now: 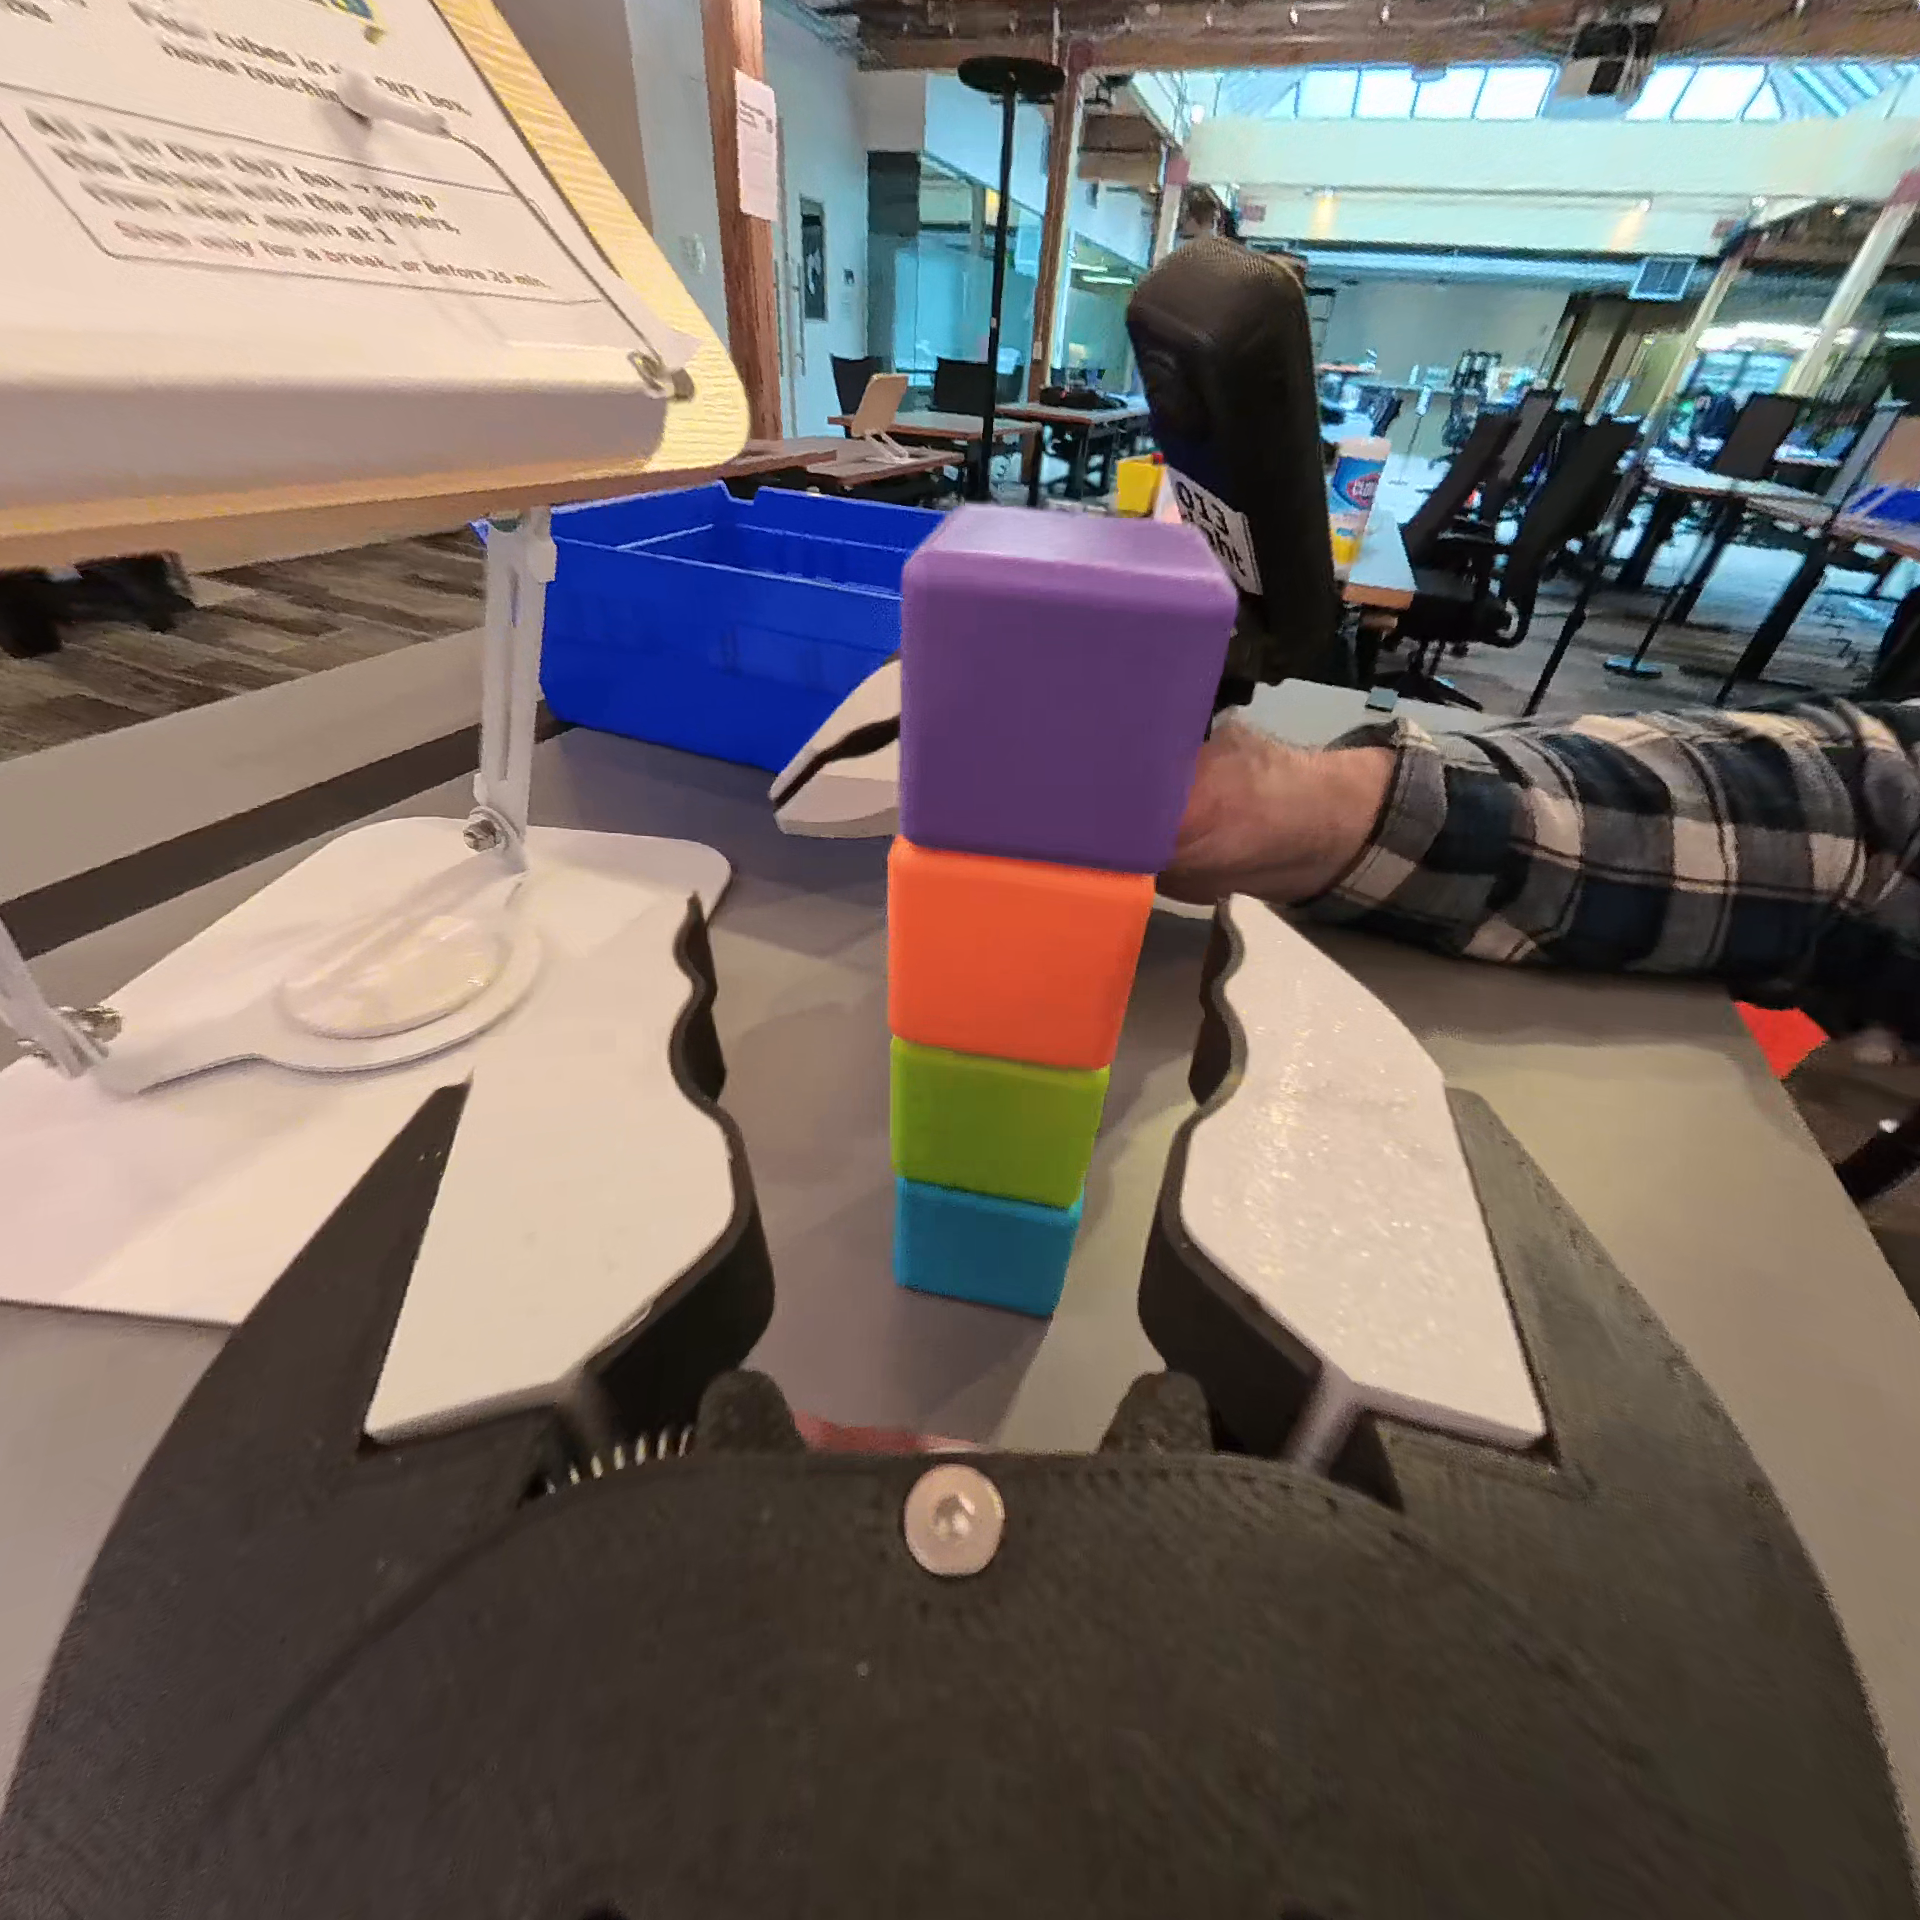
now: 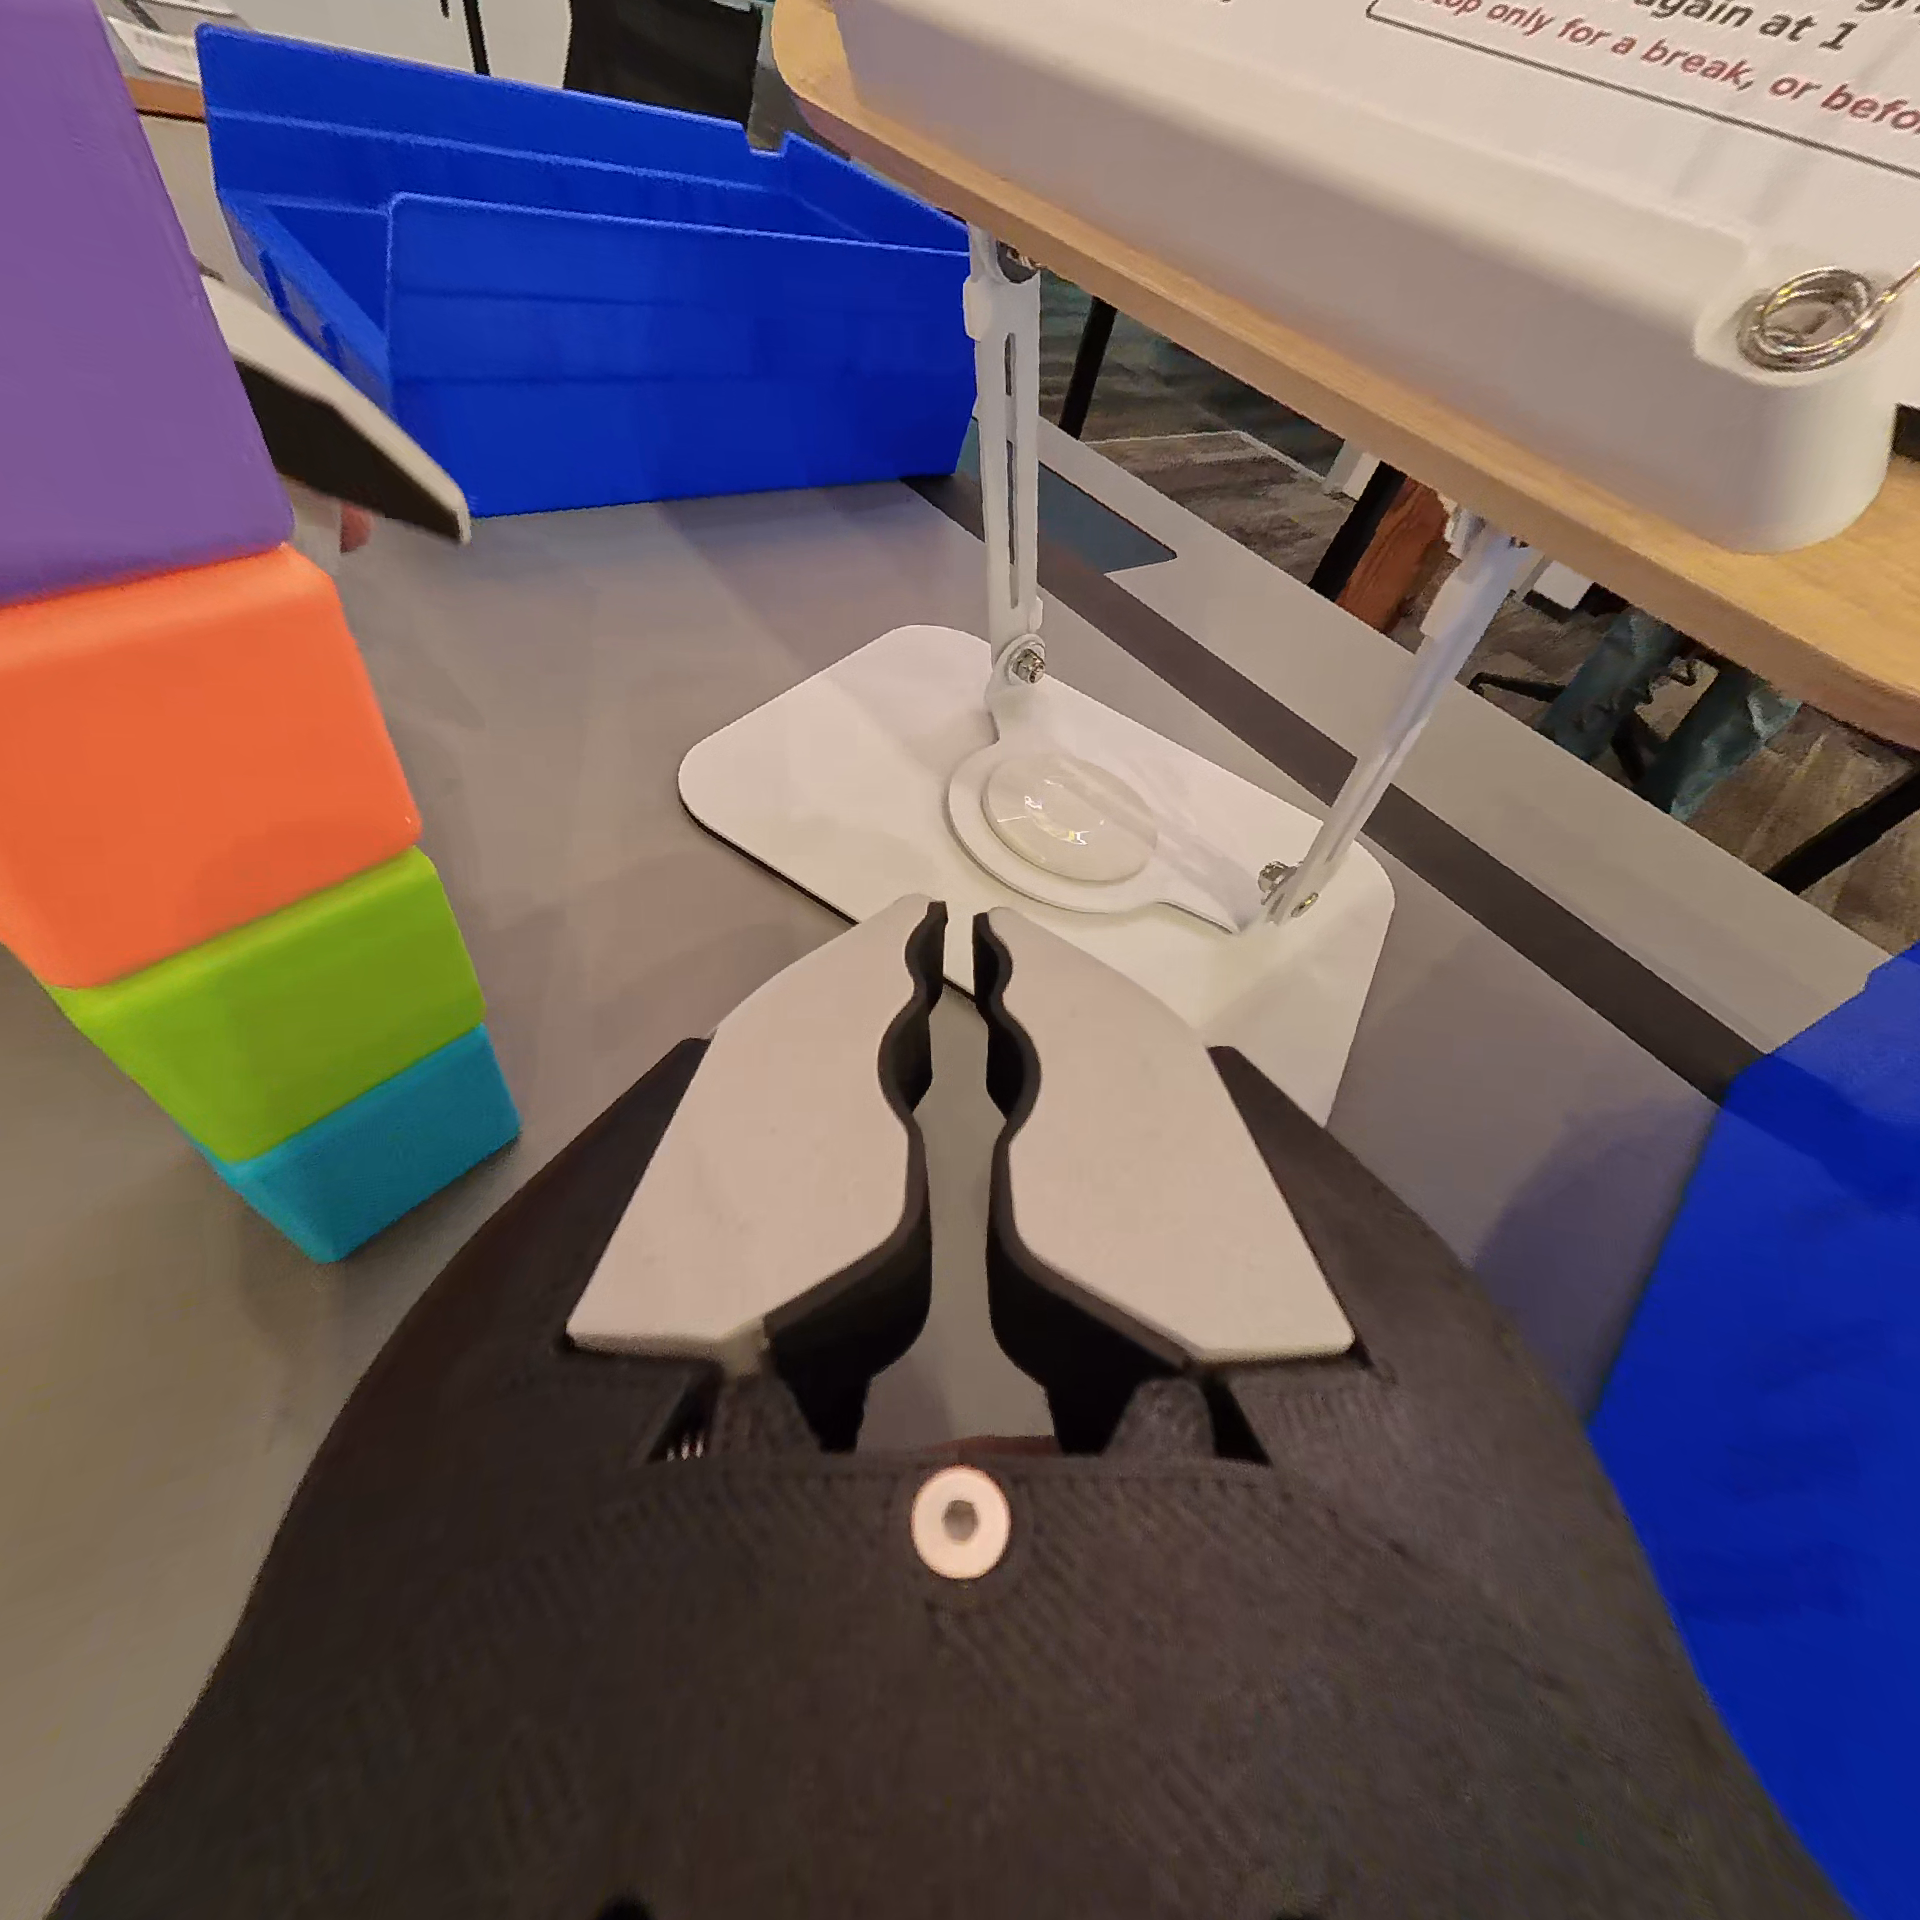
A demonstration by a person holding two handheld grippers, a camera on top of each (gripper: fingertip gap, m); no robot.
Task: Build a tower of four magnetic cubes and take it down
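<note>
A tower of four cubes stands on the grey table point(image 1: 810, 1091): purple cube point(image 1: 1055, 707) on top, then orange cube point(image 1: 1013, 956), green cube point(image 1: 992, 1122) and blue cube point(image 1: 982, 1242) at the bottom. My left gripper point(image 1: 961, 925) is open, with one finger on each side of the tower, and holds nothing. One of its fingers point(image 2: 353, 447) shows beside the purple cube point(image 2: 104, 312) in the right wrist view. My right gripper point(image 2: 958, 920) is shut and empty, just right of the tower point(image 2: 208, 779). It also shows behind the purple cube in the left wrist view point(image 1: 842, 769), held by a hand in a plaid sleeve.
A blue bin point(image 1: 727, 623) point(image 2: 623, 364) stands behind the tower. A second blue bin point(image 2: 1766, 1403) is at my right. A white stand base point(image 1: 416, 935) point(image 2: 1039, 790) carries a tilted board with an instruction sheet point(image 1: 312, 260) overhead. My right fingertips sit around 12 centimetres from my left ones.
</note>
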